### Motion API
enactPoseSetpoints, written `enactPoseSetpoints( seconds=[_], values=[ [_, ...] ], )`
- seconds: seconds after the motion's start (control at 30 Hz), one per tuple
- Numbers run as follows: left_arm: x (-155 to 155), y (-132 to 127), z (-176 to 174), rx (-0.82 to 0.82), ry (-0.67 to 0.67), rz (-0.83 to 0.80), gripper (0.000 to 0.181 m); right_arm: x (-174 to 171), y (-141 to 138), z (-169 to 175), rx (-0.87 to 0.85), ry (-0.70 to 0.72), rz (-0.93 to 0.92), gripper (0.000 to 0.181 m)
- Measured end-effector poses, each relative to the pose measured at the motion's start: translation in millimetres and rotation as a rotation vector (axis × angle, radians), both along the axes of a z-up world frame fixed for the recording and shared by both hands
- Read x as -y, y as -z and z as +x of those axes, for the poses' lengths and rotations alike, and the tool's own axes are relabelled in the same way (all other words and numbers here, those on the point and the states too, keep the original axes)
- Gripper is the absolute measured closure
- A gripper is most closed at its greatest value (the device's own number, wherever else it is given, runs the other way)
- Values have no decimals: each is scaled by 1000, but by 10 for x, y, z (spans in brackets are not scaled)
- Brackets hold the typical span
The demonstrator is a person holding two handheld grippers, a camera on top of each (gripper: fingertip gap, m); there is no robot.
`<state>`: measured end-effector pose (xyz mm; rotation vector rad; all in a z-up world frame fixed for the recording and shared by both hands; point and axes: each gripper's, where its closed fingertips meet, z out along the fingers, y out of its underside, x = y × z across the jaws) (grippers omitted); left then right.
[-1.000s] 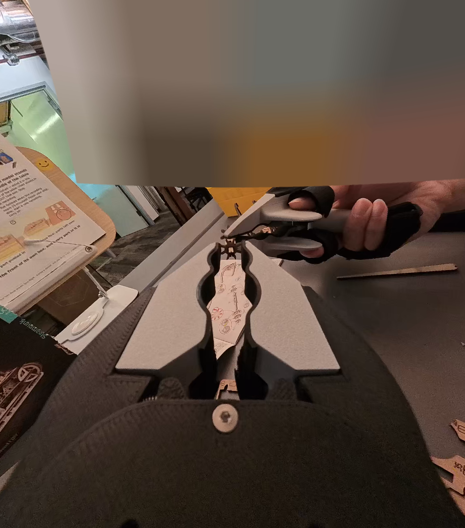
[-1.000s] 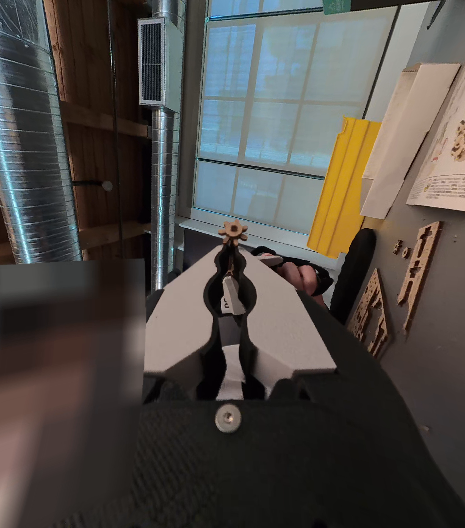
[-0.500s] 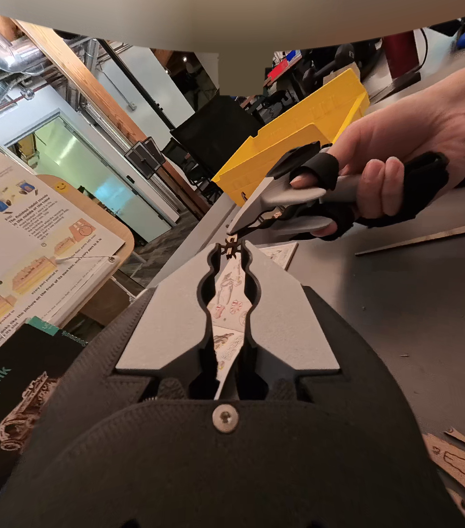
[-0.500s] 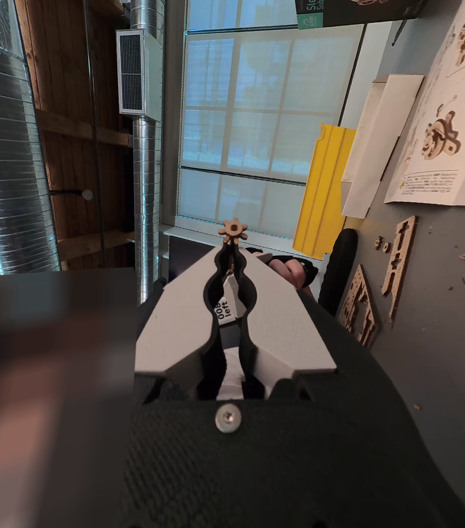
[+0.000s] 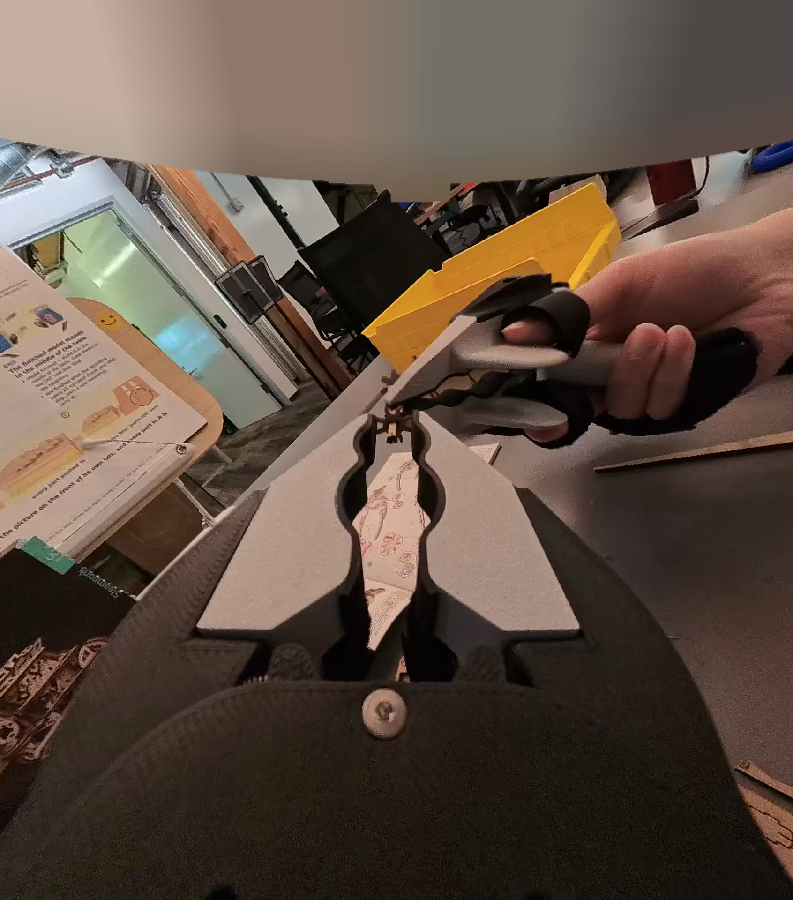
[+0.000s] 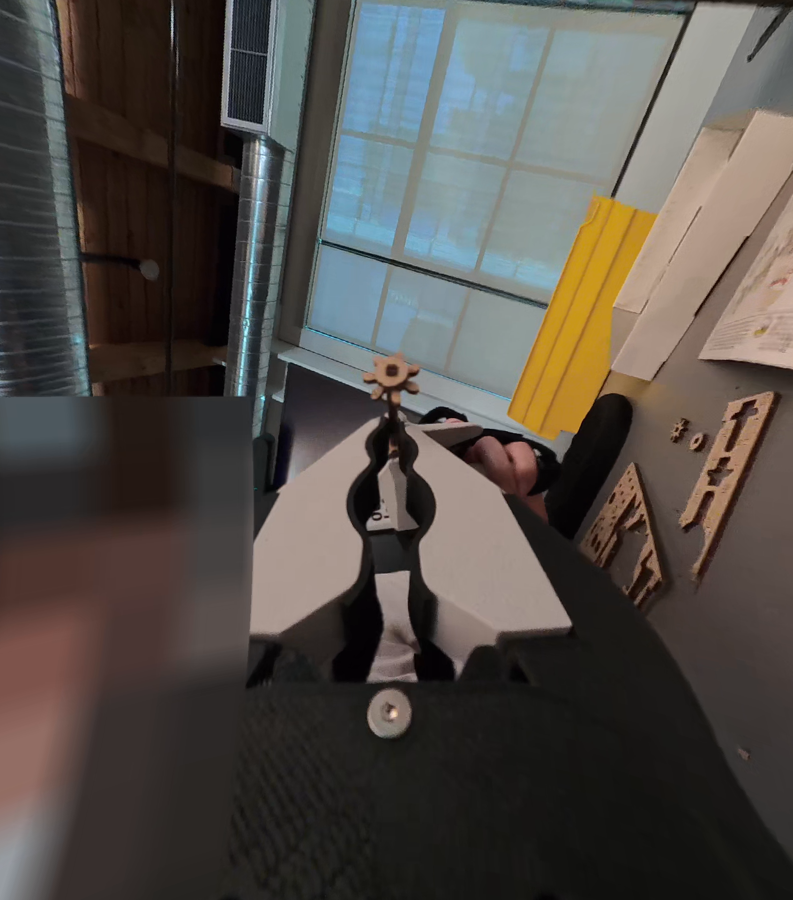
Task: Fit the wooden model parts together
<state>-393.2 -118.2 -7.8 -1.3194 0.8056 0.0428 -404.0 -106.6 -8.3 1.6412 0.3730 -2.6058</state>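
Up close, both grippers — left gripper (image 5: 392, 428), right gripper (image 6: 392, 428) — pinch one wooden gear (image 6: 390, 377).

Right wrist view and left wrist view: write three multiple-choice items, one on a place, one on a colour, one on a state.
1. Where is the wooden gear? A on the table; B just past the tips of the right gripper; C on the floor.
2. What colour is the bin? A yellow; B red; C green.
3. How is the left gripper? A wide open; B lying on the table; C shut on a small wooden part.
Key: B, the gear's thin stem is pinched between the tips; A, the bin is plainly yellow in both views; C, the tips clamp the part.
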Motion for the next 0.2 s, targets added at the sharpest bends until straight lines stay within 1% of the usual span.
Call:
enactPoseSetpoints(
  seconds=[0.03, 0.2],
  values=[
    [2, -5, 1, -4, -4, 5, 169, 2, -4, 1, 0, 17, 20, 181],
    [21, -30, 10, 3, 5, 17, 170, 25, -44, 13, -26, 9, 40, 181]
  ],
)
